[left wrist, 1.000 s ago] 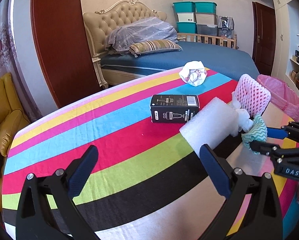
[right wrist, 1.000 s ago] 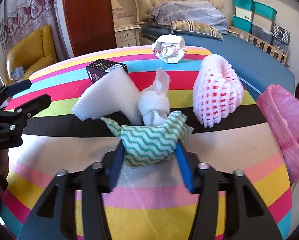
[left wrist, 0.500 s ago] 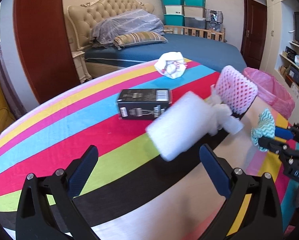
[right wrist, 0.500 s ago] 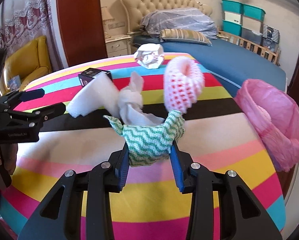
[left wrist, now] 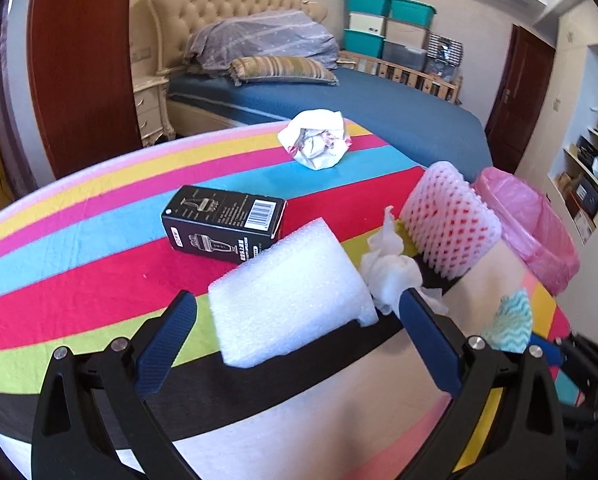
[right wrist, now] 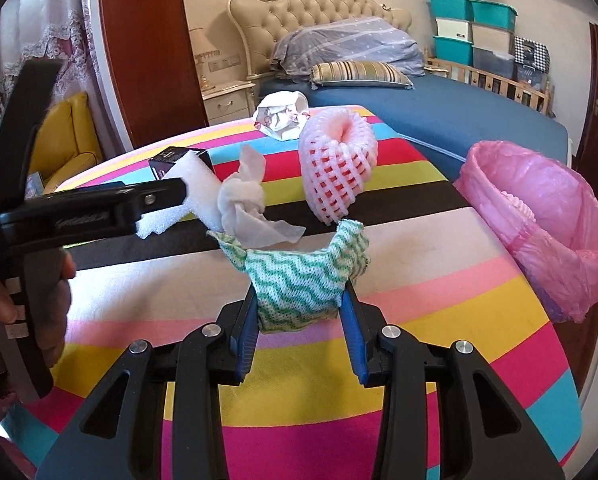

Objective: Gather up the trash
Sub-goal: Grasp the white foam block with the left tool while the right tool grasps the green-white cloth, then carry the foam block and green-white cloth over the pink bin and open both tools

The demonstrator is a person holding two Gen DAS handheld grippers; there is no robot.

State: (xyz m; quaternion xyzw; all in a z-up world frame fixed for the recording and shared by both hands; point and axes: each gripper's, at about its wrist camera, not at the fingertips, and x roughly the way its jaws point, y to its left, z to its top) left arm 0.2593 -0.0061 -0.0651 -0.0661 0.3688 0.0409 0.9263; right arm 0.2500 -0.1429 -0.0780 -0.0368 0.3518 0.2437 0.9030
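Note:
On the striped table (left wrist: pixel 99 280) lies a white foam block (left wrist: pixel 291 300), and my left gripper (left wrist: pixel 297 332) is open around it, the pads a little clear of its sides. A knotted white tissue (left wrist: pixel 391 276) touches the block's right end, with a pink foam net (left wrist: pixel 451 224) behind it. A black box (left wrist: pixel 223 224) and a crumpled paper ball (left wrist: pixel 315 144) sit farther back. My right gripper (right wrist: pixel 299 312) is shut on a green zigzag cloth (right wrist: pixel 299 284), held above the table near the tissue (right wrist: pixel 243 204). From that side the left gripper (right wrist: pixel 99 212) shows beside the foam block (right wrist: pixel 191 196).
A bin lined with a pink bag (right wrist: pixel 539 216) stands off the table's right edge, something pale inside. Beyond the table are a bed (left wrist: pixel 379 120), a dark wooden door and stacked teal boxes. A yellow armchair (right wrist: pixel 67 136) is at the left. A hand (right wrist: pixel 3 296) holds the left gripper.
My left gripper has come forward and to the right until the foam block lies between its fingers. The right gripper has drawn back with the cloth, away from the tissue and net.

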